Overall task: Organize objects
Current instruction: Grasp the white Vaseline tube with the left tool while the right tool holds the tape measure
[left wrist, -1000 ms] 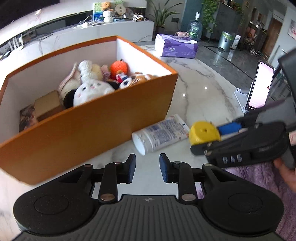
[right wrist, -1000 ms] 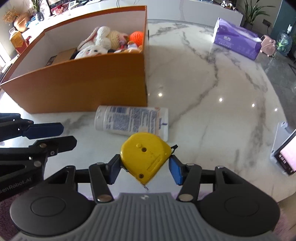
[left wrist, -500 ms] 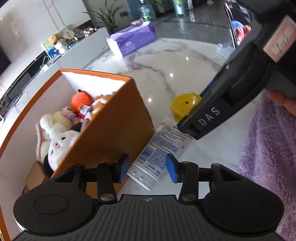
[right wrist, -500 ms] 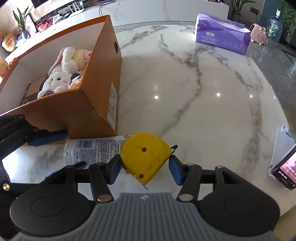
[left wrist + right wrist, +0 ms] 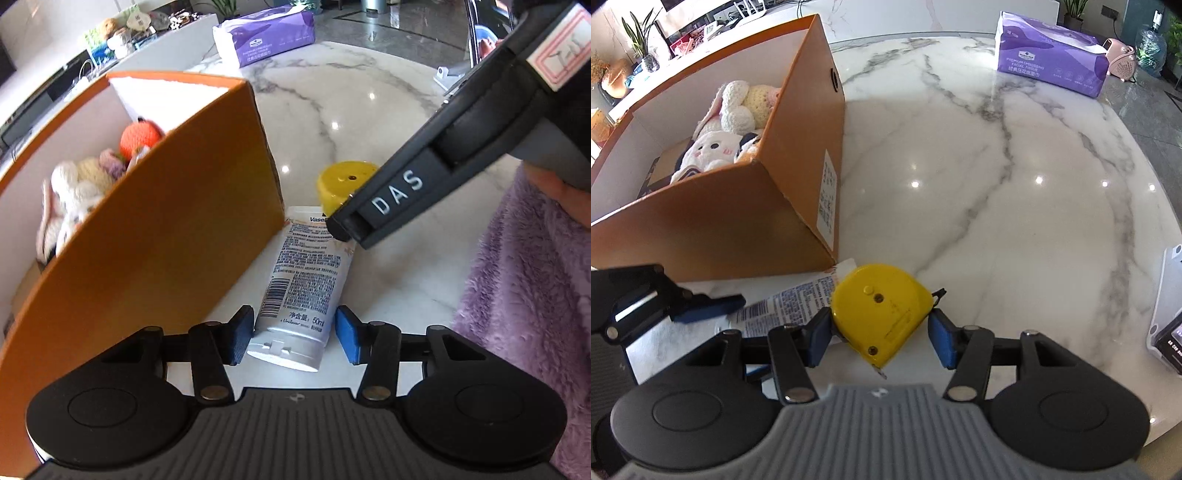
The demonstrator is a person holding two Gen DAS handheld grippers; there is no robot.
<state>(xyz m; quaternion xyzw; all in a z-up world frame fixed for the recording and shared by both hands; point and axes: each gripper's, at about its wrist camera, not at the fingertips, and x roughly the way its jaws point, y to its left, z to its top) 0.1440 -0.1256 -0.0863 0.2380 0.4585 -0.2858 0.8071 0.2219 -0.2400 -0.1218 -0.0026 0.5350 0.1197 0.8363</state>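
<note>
- Orange box (image 5: 177, 236) of plush toys (image 5: 713, 147): left of frame.
- Left gripper (image 5: 293, 334), bottom centre: jaws just opened wider, straddling the lotion tube (image 5: 306, 280), pads apart from it.
- Right gripper (image 5: 881, 336) clamps the yellow tape measure (image 5: 882, 314), lower centre.

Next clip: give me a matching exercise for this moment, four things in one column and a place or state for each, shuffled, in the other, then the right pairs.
Things:
1. yellow tape measure
2. white lotion tube
3. white plush toy
4. purple tissue pack

Places or states:
A. inside the orange box
B. at the far edge of the marble table
C. clamped in the right gripper
D. lying on the table between the open jaws of the left gripper

Pairs: 1-C, 2-D, 3-A, 4-B
</note>
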